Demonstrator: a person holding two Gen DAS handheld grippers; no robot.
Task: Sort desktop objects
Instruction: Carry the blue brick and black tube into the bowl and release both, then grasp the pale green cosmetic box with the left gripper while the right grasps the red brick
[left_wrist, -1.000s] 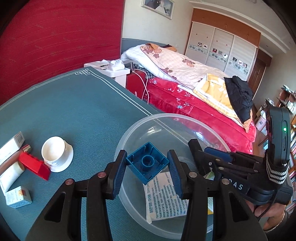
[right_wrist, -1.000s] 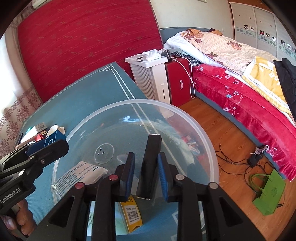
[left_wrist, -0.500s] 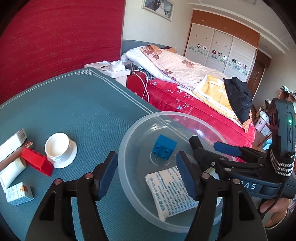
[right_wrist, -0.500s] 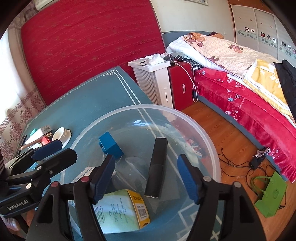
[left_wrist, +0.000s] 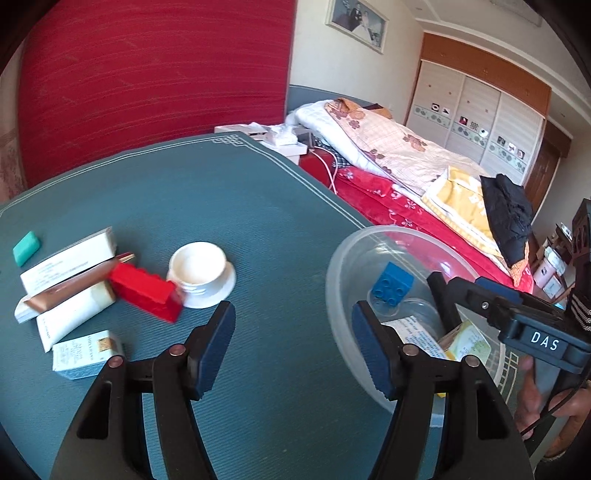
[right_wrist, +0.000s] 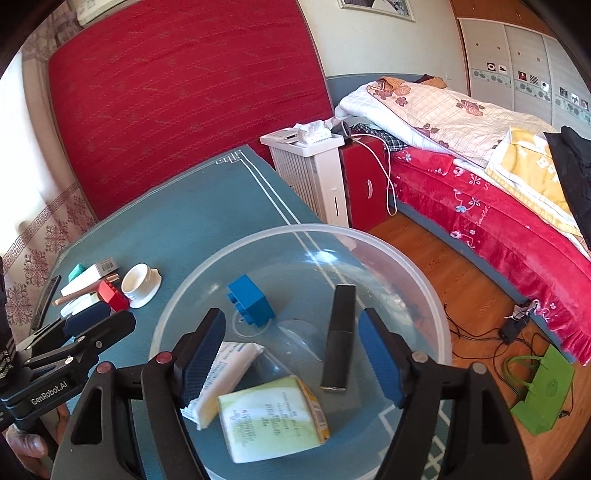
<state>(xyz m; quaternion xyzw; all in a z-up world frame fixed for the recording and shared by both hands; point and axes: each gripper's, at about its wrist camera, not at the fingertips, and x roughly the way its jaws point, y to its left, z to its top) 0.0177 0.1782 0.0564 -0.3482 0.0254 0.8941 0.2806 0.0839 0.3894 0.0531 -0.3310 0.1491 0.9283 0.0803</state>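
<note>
Sorting is half done: the blue square plastic brick (right_wrist: 251, 301) and the slim black stick-shaped case (right_wrist: 338, 334) lie in the clear round plastic bowl (left_wrist: 338, 266) at the surface's right edge. Both the left tool (left_wrist: 291, 349) and the right tool (right_wrist: 291, 356) have just been opening, and nothing is held between their jaws. The red oblong plastic brick (left_wrist: 146, 290), touching the white ceramic cup (left_wrist: 197, 267), is best approached by its long sides. Carton print is blurred, and what lies under the tubes is hidden.
</note>
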